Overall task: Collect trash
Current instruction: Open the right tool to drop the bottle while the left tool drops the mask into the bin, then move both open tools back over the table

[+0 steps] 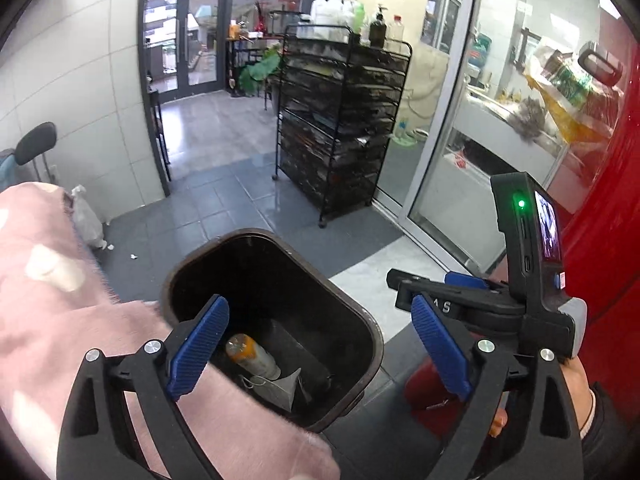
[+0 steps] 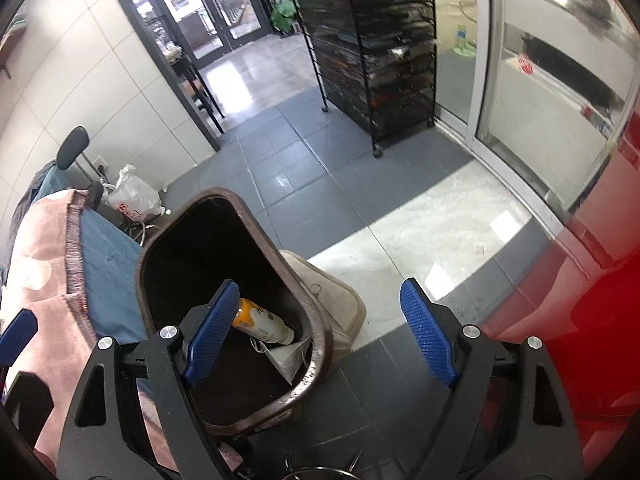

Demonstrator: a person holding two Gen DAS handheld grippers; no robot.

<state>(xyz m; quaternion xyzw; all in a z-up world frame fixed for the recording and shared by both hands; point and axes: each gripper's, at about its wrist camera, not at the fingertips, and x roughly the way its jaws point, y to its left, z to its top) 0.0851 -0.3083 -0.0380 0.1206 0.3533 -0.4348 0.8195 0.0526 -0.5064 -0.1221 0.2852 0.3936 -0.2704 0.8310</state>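
A dark brown trash bin [image 1: 372,344] [image 2: 316,344] stands open on the floor. Inside lie a white and orange bottle [image 1: 252,356] [image 2: 262,322] and a crumpled white face mask [image 1: 280,390] [image 2: 288,358]. My left gripper [image 1: 320,344] is open and empty, held above the bin's mouth. My right gripper [image 2: 320,326] is open and empty, held over the bin's right rim. The right gripper's body [image 1: 516,280] shows at the right in the left wrist view.
A pink blanket [image 1: 44,280] [image 2: 36,280] lies left of the bin. A white plastic bag [image 1: 86,220] [image 2: 134,196] sits by the wall. A black wire rack [image 1: 340,120] [image 2: 384,40] stands ahead beside a glass sliding door [image 1: 460,140]. A red surface [image 2: 580,300] is at right.
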